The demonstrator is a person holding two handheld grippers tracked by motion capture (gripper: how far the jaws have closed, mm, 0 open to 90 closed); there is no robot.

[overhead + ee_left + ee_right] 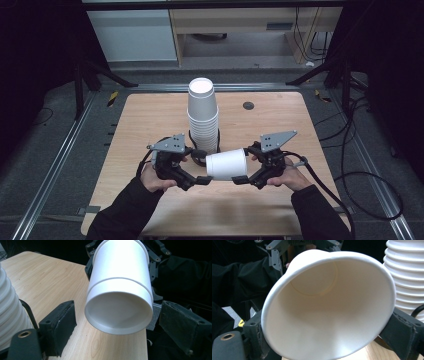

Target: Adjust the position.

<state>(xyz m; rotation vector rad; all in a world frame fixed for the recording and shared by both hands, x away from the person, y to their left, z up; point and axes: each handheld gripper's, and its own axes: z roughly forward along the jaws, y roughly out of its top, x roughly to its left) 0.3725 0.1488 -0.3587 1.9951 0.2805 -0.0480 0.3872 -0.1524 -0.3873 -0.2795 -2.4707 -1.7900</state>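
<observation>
One loose paper cup (226,164), one cup stack (203,117), two grippers: left gripper (196,180), right gripper (245,180).

At the near middle of the table (150,120), a paper cup (227,164) lies on its side above the tabletop, between the left gripper (200,179) on its left and the right gripper (241,178) on its right. Its mouth faces the right gripper and its base the left. Just behind it stands the stack of cups (203,117), upside down.
</observation>
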